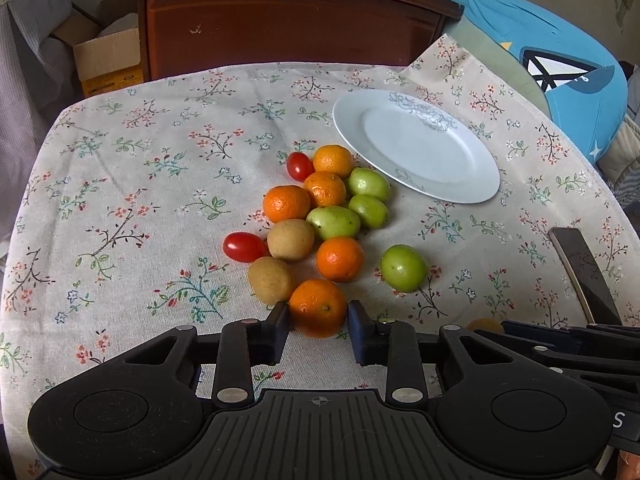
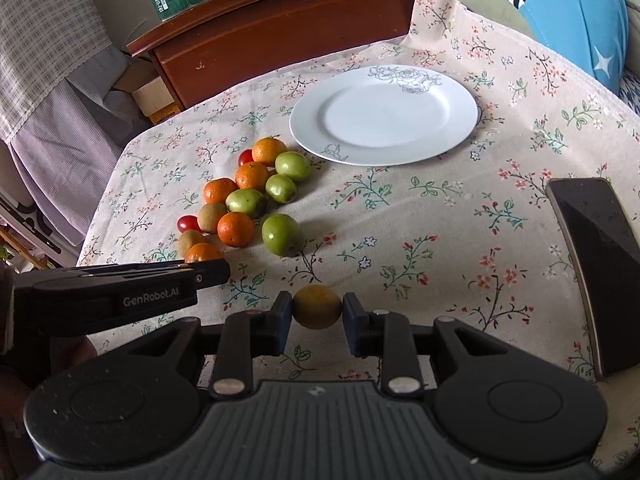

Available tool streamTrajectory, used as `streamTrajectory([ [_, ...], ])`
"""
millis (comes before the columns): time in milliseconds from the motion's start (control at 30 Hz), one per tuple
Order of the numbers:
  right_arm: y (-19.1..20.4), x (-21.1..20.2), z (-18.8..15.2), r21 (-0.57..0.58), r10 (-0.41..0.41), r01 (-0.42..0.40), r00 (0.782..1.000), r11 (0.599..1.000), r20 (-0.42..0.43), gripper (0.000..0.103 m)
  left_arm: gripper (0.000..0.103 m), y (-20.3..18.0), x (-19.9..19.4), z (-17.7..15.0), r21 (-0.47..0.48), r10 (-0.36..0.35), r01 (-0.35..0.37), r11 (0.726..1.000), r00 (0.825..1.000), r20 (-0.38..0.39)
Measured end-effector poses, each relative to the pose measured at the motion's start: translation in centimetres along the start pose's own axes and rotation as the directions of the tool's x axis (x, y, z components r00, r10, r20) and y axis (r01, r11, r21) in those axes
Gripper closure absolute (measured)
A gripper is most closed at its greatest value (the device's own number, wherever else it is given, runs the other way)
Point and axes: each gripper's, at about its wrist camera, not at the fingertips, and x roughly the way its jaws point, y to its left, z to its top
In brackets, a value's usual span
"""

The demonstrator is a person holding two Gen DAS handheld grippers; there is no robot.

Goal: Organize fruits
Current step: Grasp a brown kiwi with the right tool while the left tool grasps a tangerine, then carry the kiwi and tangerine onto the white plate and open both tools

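A pile of small fruits lies on the flowered tablecloth: several oranges, green fruits [image 1: 333, 222], brown fruits [image 1: 291, 239] and cherry tomatoes [image 1: 244, 246]. One green fruit [image 1: 403, 268] lies apart to the right. An empty white plate [image 1: 416, 146] sits behind the pile; it also shows in the right wrist view [image 2: 384, 114]. My left gripper [image 1: 319, 316] is shut on the nearest orange [image 1: 318, 308] at the pile's front. My right gripper [image 2: 317, 307] is shut on a yellow-brown round fruit [image 2: 317, 306] just above the cloth, right of the left gripper's body [image 2: 120, 292].
A dark phone [image 2: 596, 264] lies on the cloth at the right edge. A wooden cabinet [image 1: 288, 20] stands behind the table, a cardboard box [image 1: 108, 60] at its left. A blue cushion [image 1: 560, 60] is at the back right.
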Motion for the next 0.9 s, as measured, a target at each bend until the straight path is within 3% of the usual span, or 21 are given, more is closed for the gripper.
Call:
streamTrajectory([
  [333,-0.6,-0.3,1.9,0.013,0.042,-0.042,0.999,0.999,0.011,0.076,0.074,-0.4,-1.9,0.7,0.006,-0.013,0.013,1.0,0.998,0.054],
  [600,-0.7,-1.0,4.5,-0.009,0.133,-0.133,0.989,0.991,0.058,0.076,0.074,-0.7,-3.2,2.8,0.037,-0.06,0.056,0.998,0.993,0.098],
  [900,-1.2,-0.1,7.7,-0.07,0.135,-0.129,0.986,0.989,0.097,0.076,0.074,-0.7,-2.0,5.6,0.079,-0.068,0.061,0.995,0.993,0.093],
])
